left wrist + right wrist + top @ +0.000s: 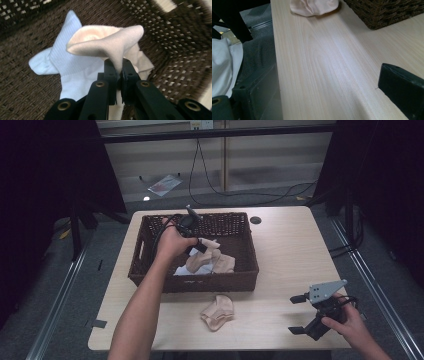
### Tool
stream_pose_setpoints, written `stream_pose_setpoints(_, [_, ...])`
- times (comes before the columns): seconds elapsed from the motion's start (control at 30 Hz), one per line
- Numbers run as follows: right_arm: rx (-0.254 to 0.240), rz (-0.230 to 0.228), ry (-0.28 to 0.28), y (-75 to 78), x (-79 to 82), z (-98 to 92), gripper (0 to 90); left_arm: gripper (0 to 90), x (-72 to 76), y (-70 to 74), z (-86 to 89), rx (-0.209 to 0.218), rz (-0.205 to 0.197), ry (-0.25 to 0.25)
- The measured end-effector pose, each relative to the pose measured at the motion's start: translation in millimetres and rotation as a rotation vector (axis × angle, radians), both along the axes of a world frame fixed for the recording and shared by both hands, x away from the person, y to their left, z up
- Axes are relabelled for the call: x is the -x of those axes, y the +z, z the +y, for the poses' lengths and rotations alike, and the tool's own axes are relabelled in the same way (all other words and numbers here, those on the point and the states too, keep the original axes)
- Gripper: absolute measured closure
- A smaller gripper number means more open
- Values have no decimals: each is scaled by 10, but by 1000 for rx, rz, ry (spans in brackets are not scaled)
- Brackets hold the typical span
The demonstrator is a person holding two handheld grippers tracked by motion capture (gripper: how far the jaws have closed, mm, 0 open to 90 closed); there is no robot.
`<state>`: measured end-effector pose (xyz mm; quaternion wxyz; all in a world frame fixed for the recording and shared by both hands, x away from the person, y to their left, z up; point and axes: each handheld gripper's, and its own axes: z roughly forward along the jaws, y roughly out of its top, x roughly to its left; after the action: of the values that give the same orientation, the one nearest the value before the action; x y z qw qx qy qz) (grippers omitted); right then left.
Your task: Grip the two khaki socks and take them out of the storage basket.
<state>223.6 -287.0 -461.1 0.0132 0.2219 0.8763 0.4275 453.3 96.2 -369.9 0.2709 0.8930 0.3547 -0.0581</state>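
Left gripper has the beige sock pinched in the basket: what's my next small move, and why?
Probably lift the left gripper straight up until the beige fabric sock clears the dark brown woven wicker basket. Its jaws are shut on the sock's edge, but the sock hangs low over the pale blue sock, and another beige sock already lies on the table outside.

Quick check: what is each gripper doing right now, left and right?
Left gripper: closed on a beige sock, over the basket.
Right gripper: open, holding nothing, above the table.
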Motion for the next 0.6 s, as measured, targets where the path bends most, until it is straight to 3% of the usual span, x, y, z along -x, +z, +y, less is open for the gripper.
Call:
stream_pose_setpoints(0.27, [1, 0, 0, 0, -1, 1, 23, 853, 100, 273, -5, 10, -20, -45])
stream_pose_setpoints(0.6, [0, -2, -4, -1, -4, 0, 23, 852, 214, 459, -11, 41, -7, -100])
